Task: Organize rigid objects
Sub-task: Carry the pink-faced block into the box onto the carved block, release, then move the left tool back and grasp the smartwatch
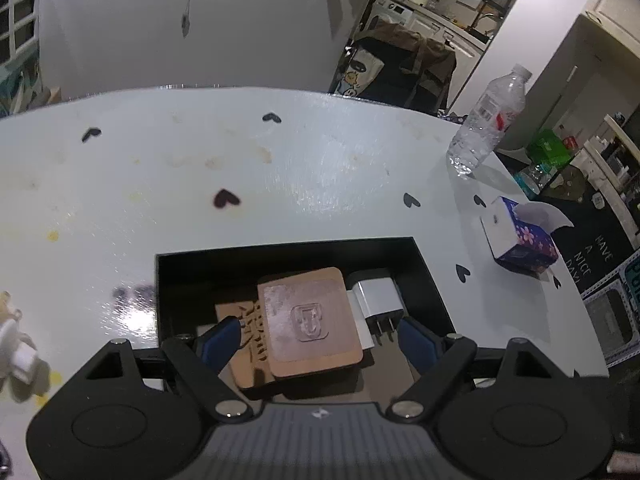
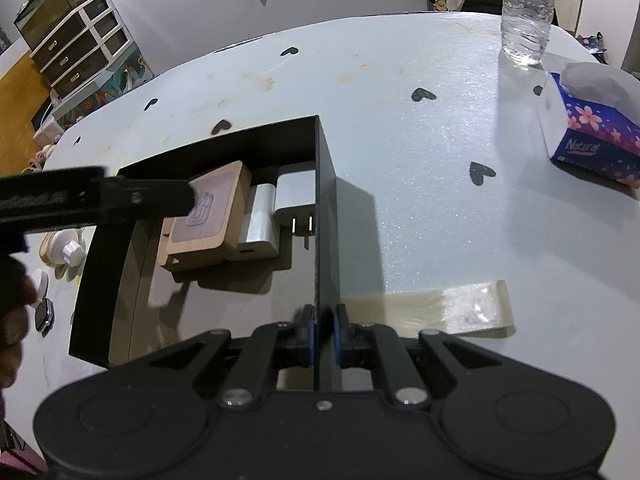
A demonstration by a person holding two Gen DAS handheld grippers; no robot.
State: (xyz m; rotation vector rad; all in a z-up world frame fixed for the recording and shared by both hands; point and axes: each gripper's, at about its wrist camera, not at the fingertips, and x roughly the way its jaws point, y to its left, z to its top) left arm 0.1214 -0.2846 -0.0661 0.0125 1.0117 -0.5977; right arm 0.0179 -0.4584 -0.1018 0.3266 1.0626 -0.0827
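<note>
A black open box point(image 1: 424, 268) point(image 2: 326, 200) sits on the pale table. Inside lie a square wooden block with an embossed emblem point(image 1: 310, 322) point(image 2: 208, 212), stacked on a second wooden piece point(image 1: 240, 328), and two white plug chargers point(image 1: 380, 300) point(image 2: 294, 196). My left gripper point(image 1: 320, 340) is open, its blue fingertips point(image 1: 224, 338) on either side of the top wooden block, not clamping it. In the right wrist view the left gripper's arm reaches over the box. My right gripper point(image 2: 323, 334) is shut on the box's right wall near its front corner.
A clear water bottle point(image 1: 488, 120) point(image 2: 528, 8) stands at the table's far right. A blue flowered tissue box point(image 1: 520, 236) point(image 2: 592, 128) lies near the right edge. A strip of clear tape point(image 2: 432, 304) is stuck on the table. Small white things point(image 1: 16, 344) lie left of the box.
</note>
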